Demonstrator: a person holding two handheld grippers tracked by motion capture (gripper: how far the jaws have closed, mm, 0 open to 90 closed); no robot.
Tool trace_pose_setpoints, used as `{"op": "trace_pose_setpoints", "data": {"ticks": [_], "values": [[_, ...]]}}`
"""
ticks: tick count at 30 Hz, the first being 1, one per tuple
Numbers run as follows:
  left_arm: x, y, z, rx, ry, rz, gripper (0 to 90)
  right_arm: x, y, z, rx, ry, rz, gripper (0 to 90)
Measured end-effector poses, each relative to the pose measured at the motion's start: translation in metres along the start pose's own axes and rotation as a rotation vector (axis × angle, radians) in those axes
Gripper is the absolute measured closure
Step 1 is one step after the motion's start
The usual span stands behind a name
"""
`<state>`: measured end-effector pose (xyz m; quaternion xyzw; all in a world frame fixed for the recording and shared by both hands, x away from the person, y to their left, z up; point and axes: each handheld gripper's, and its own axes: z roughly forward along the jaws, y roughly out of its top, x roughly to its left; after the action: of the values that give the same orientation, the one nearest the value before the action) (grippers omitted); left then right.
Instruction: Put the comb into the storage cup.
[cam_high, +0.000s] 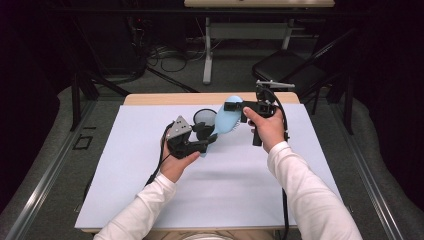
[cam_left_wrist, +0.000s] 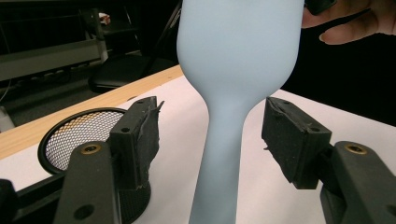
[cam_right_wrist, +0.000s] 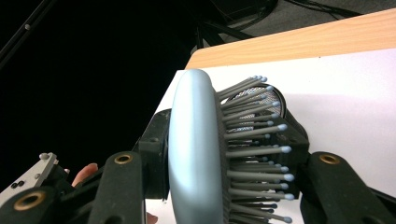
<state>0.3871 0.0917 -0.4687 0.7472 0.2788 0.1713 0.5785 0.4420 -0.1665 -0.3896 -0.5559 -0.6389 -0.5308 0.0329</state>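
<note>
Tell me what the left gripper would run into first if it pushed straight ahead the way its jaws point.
Most likely the light blue hairbrush: its handle stands between the left gripper's open jaws, and the widening head lies right ahead. The black mesh cup sits off to one side.

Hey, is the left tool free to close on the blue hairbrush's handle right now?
Probably yes. The hairbrush handle already stands between the left tool's open pads, with a gap on each side and nothing between. The right tool grips the brush head, holding it steady.

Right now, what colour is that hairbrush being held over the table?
The hairbrush is pale blue with grey, blue-tipped bristles, clearest in the right gripper view.
</note>
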Motion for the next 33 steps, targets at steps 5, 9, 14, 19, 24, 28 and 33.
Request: {"op": "trace_pose_setpoints", "data": {"ticks": [5,9,14,19,24,28,33], "values": [[0.001,0.0,-0.001,0.01,0.012,-0.002,37.1,0.0,0.0,0.0,0.002,-0.001,0.0,50.0],[0.003,0.001,-0.002,0.009,0.021,-0.003,37.1,0.0,0.0,0.0,0.001,-0.002,-0.002,49.9],[0.006,0.003,-0.005,-0.004,0.037,0.004,37.5,0.0,0.0,0.0,-0.002,-0.004,-0.003,49.9],[0.008,0.003,-0.007,0.002,0.061,0.005,37.4,0.0,0.0,0.0,-0.004,-0.008,-0.003,49.9],[0.01,0.002,-0.007,0.013,0.058,-0.012,37.3,0.0,0.0,0.0,-0.002,-0.009,-0.003,49.9],[0.012,0.001,-0.006,0.024,0.06,-0.019,36.5,0.001,0.0,0.0,-0.003,-0.005,-0.005,49.9],[0.014,0.001,-0.006,0.033,0.064,-0.032,35.4,0.001,0.0,0.0,-0.005,-0.007,-0.006,49.8]]}}
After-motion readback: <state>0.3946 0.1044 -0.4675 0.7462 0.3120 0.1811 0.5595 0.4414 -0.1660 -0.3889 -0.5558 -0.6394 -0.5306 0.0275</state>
